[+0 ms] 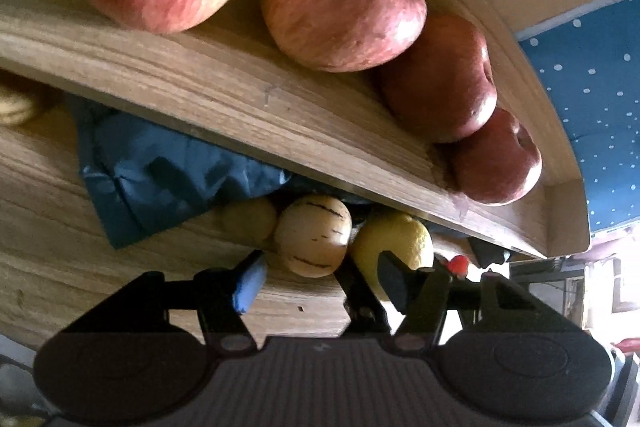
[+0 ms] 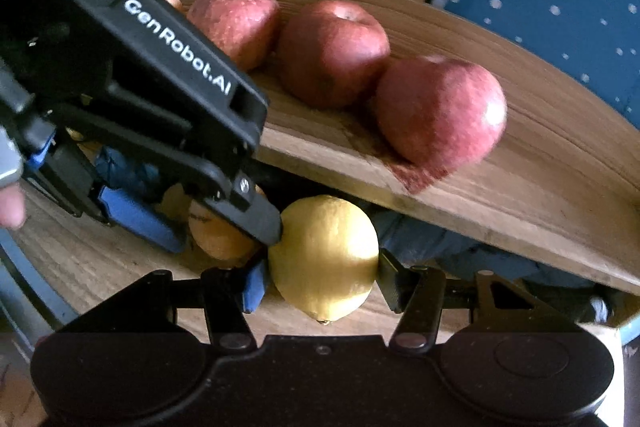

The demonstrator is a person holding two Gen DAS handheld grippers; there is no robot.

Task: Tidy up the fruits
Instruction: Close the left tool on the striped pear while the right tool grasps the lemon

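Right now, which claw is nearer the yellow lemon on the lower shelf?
Right. The right claw has its fingers on both sides of the lemon. The left claw is open around the pale striped fruit beside it, one fingertip right at the lemon's side.

**Hardware appearance: hand-held grippers**

Left hand-held gripper: black plastic body, white "GenRobot.AI" lettering, blue finger pads, silver screw at linkage. Right hand-held gripper: black ribbed base, round side housings, metal pivot rivets, one blue pad.
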